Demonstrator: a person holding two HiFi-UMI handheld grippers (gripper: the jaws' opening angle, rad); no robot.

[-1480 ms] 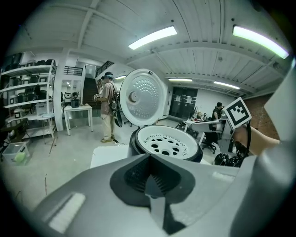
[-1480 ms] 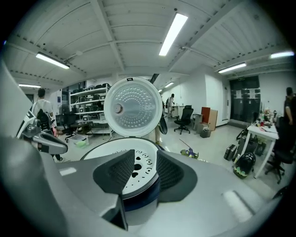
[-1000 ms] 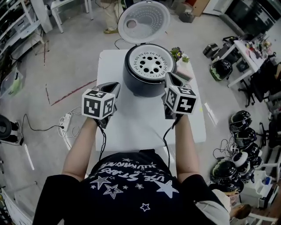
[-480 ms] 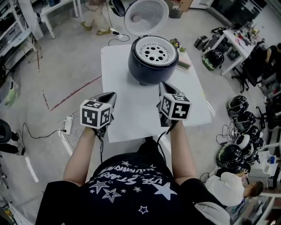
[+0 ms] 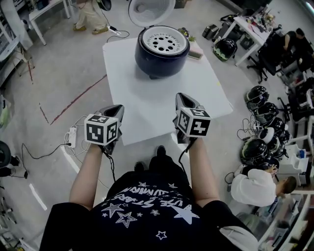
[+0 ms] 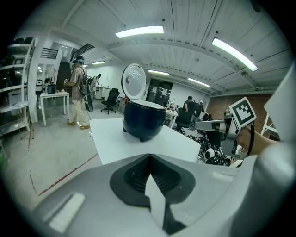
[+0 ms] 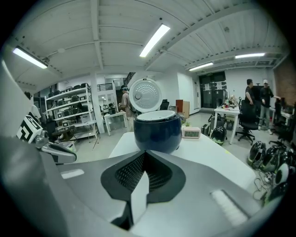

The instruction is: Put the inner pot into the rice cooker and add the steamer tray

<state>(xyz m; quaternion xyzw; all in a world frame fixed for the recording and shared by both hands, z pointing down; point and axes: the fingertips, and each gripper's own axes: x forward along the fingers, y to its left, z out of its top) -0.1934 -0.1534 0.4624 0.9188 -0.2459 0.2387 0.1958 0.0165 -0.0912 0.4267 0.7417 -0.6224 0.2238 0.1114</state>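
Cooker at twelve o'clock, dark blue, on far half of white table, with lid tipped up behind. Perforated tray seated in cooker's top, holes facing up. Pot beneath hidden, so cannot tell. Left gripper at seven o'clock from cooker, by table's near-left edge, with jaws pressed tight together and nothing between. Right gripper at five o'clock from cooker, over table's near part, likewise clamped together and empty. Both well apart from cooker, aimed toward it, with marker cubes on top. Small clock at three o'clock of cooker, just beside it on table. Helmets on floor at three o'clock, well off table. Standing person far off at ten o'clock in left gripper view, beside a white side table.
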